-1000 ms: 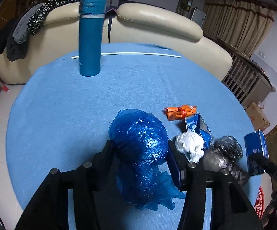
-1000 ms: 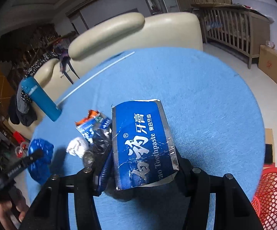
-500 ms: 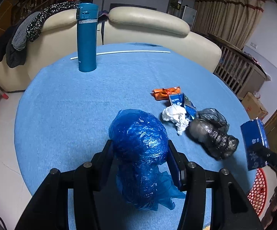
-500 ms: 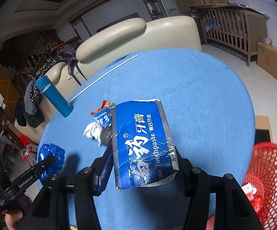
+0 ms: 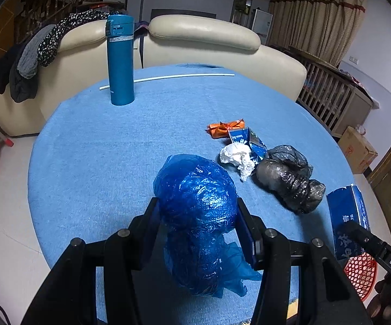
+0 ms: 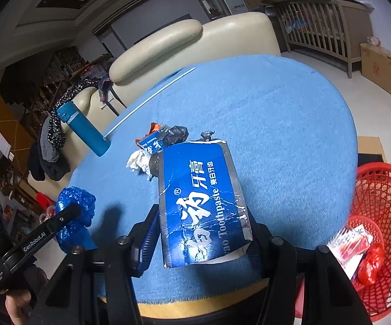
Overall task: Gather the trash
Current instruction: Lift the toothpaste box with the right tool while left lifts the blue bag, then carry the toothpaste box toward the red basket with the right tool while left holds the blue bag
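Note:
My left gripper (image 5: 196, 216) is shut on a crumpled blue plastic bag (image 5: 198, 205), held above the round blue table (image 5: 100, 149). My right gripper (image 6: 201, 227) is shut on a blue toothpaste box (image 6: 201, 197), near the table's front edge; the same box (image 5: 348, 224) shows at the right of the left wrist view. On the table lie a black plastic bag (image 5: 290, 178), a white paper wad (image 5: 237, 157), a torn blue wrapper (image 5: 247, 138) and an orange wrapper (image 5: 225, 128). A red mesh basket (image 6: 379, 200) with some trash stands on the floor at the right.
A tall teal flask (image 5: 120, 59) stands at the table's far side beside a thin white rod (image 5: 168, 77). A cream sofa (image 5: 203, 38) with draped clothes is behind. A cardboard box (image 6: 382, 66) and a wooden crib (image 6: 328, 19) are off right.
Both grippers have pulled back toward the table's near edge with their loads; the trash pile looks farther away, and the red basket has come more fully into the right wrist view.

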